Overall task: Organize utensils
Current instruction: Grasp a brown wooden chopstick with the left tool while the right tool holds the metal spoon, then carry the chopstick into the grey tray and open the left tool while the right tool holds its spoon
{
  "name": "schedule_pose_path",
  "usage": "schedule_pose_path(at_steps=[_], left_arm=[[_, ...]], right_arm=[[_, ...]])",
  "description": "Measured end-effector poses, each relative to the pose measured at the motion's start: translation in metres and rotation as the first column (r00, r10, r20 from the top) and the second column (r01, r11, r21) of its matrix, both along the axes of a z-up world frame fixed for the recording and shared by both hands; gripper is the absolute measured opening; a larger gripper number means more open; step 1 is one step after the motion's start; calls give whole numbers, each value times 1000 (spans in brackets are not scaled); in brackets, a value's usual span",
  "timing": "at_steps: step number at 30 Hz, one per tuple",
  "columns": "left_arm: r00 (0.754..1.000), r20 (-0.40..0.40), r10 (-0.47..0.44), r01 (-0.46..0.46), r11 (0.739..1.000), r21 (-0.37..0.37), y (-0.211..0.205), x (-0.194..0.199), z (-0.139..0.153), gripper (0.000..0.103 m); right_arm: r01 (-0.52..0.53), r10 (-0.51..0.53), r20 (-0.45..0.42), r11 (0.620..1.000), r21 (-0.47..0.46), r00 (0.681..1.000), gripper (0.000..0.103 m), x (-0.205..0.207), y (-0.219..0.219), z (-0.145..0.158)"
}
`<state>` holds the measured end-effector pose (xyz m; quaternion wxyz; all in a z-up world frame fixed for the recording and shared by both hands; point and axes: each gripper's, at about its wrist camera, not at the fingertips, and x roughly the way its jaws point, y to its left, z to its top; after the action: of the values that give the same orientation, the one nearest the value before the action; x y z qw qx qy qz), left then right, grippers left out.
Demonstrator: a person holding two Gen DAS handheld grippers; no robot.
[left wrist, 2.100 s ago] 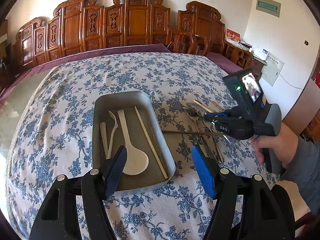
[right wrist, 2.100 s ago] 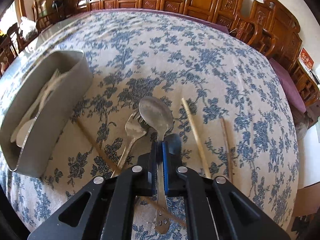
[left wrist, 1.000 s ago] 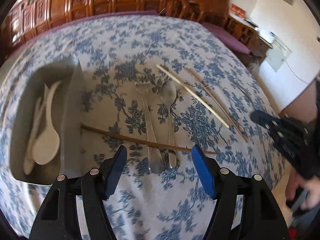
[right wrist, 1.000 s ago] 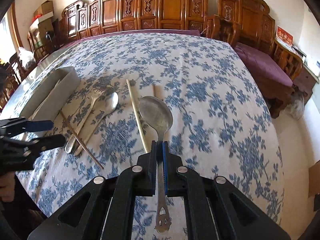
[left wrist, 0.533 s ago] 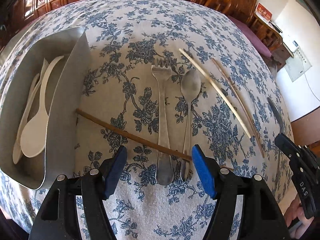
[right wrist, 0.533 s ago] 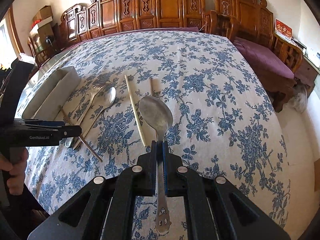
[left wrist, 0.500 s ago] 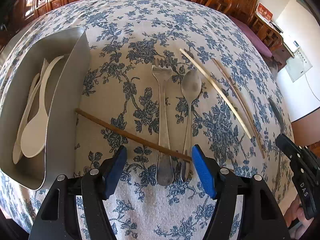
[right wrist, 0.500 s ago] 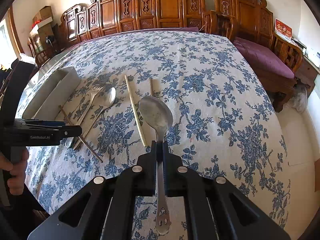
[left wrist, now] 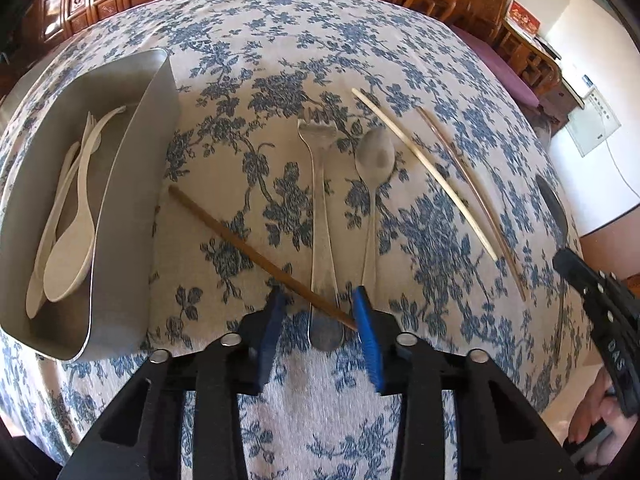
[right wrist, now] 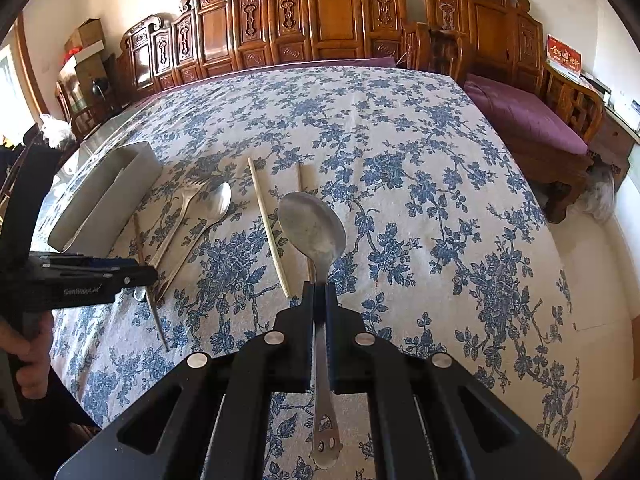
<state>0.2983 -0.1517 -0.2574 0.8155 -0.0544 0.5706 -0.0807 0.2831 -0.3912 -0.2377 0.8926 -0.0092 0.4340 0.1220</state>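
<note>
Right gripper [right wrist: 320, 292] clamped tight on the neck of a large metal spoon [right wrist: 312, 228], bowl forward above the floral tablecloth [right wrist: 440, 200]. Left gripper [left wrist: 318, 312] part-open, jaws straddling the fork [left wrist: 320, 216] handle and dark chopstick [left wrist: 256, 254], gripping nothing. Metal tray [left wrist: 132, 200] just left, holding pale spoons.

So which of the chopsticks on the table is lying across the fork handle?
The dark brown chopstick, lying slantwise over the fork between the left tool's open fingers. The pale chopstick and reddish chopstick lie apart, right of the spoon.

Dull metal spoon [right wrist: 312, 228] — cloth tablecloth [right wrist: 420, 208]
</note>
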Motion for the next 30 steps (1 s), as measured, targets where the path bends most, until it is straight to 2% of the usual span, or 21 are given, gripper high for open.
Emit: schedule_pose_path(at_steps=[1,3,5,8,17,30], left_arm=[[1000,5,-9,9,1000,2,0,-3,0,28],[1000,13,-24,24,1000,2,0,-5,0,17],[999,17,-34,34,999,-10,2,-7,0,15],[999,22,-41,41,999,-11,5,-10,2,5],[997,37,-62,63,998,-18,16,-20,4,4],[990,103,-99,101,995,-11,35,-39,36,4]], right_arm=[[0,0,0,1000,-1,1000,7,0,0,0],[0,0,-1,1000,1,1000,7,0,0,0],[0,0,-2,1000,-1,1000,7,0,0,0],[-2,2,-4,1000,-2,1000,7,0,1,-1],[-12,12,-2,1000,0,1000,7,-2,4,-1],[-48,47,19,999,9,999,7,-9,19,11]])
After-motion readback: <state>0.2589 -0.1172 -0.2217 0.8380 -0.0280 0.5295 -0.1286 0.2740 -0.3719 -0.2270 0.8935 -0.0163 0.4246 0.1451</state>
